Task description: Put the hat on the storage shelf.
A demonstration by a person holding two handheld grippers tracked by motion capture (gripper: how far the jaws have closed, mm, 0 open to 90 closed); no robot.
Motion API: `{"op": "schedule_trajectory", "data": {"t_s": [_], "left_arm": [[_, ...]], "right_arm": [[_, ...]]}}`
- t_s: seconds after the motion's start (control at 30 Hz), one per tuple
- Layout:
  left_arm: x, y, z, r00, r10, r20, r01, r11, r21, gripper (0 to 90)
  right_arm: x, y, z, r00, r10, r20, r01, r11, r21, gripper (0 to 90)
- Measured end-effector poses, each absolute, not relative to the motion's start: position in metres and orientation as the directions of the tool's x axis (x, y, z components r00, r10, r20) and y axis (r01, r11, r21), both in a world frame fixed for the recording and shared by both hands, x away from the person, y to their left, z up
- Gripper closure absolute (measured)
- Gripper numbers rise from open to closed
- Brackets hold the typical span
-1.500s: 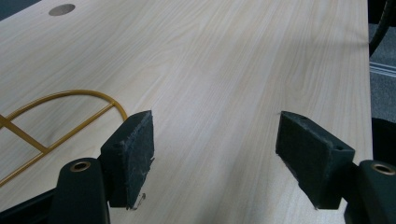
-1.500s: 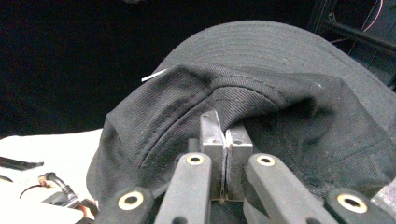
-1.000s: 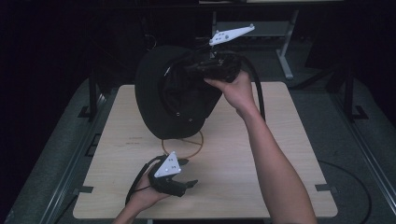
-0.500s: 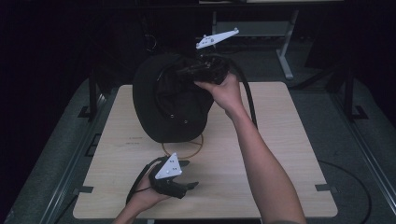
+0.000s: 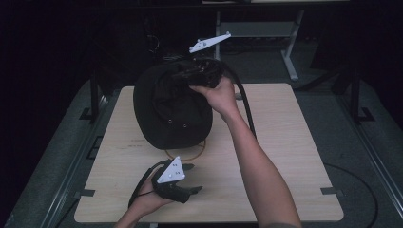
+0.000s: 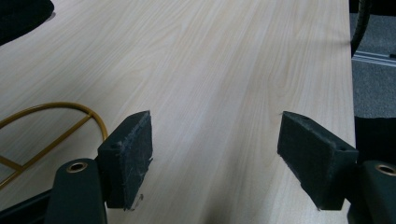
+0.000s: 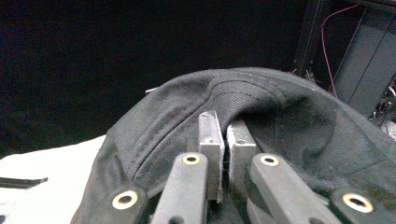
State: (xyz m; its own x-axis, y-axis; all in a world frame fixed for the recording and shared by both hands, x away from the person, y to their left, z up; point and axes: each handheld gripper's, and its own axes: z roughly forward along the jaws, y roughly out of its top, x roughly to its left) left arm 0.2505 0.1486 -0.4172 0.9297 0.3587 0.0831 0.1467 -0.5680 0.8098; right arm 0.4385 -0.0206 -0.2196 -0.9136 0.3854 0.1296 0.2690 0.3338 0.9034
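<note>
A black fabric hat [image 5: 168, 107] hangs tilted over the far left part of the table, its lower edge near the wood. My right gripper [image 5: 197, 71] is shut on the hat's upper brim; in the right gripper view the pads [image 7: 210, 140] pinch the black cloth [image 7: 280, 112] between them. Under the hat a thin yellow wire ring [image 5: 190, 154] lies on the table, also seen as the yellow ring [image 6: 56, 121] in the left gripper view. My left gripper [image 5: 192, 178] rests low near the table's front edge, open, with only bare wood between its pads [image 6: 133, 149].
The light wooden table [image 5: 285, 142] has dark floor around it. A metal frame leg [image 5: 290, 47] stands beyond the far edge. A black cable [image 5: 244, 107] trails from the right gripper along the forearm.
The right gripper has carried the hat leftward and slightly toward the far side. The left gripper has stayed in place, open.
</note>
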Motion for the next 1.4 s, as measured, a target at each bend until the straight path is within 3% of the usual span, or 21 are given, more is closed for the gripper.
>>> {"op": "schedule_trajectory", "data": {"t_s": [0.23,0.27,0.5,0.6,0.73,1.4], "left_arm": [[0.250,0.148,-0.418,0.932,0.353,0.082,0.146,-0.573,0.807,25.4],[0.249,0.147,-0.418,0.932,0.353,0.084,0.145,-0.574,0.806,25.4],[0.247,0.143,-0.421,0.936,0.341,0.089,0.138,-0.587,0.798,25.5],[0.245,0.142,-0.424,0.937,0.337,0.087,0.139,-0.592,0.794,25.4],[0.242,0.142,-0.425,0.938,0.335,0.086,0.141,-0.597,0.790,25.3],[0.241,0.137,-0.428,0.941,0.328,0.080,0.141,-0.597,0.790,23.2]], "right_arm": [[0.439,-0.014,-0.224,-0.919,0.368,0.141,0.279,0.352,0.893,81.4],[0.438,-0.013,-0.225,-0.919,0.367,0.143,0.284,0.364,0.887,77.3],[0.435,-0.021,-0.226,-0.914,0.380,0.139,0.283,0.354,0.891,76.1],[0.435,-0.026,-0.228,-0.909,0.390,0.149,0.295,0.349,0.889,72.3],[0.432,-0.039,-0.231,-0.900,0.406,0.158,0.299,0.312,0.902,60.6],[0.412,-0.096,-0.236,-0.861,0.469,0.198,0.335,0.229,0.914,38.0]]}}
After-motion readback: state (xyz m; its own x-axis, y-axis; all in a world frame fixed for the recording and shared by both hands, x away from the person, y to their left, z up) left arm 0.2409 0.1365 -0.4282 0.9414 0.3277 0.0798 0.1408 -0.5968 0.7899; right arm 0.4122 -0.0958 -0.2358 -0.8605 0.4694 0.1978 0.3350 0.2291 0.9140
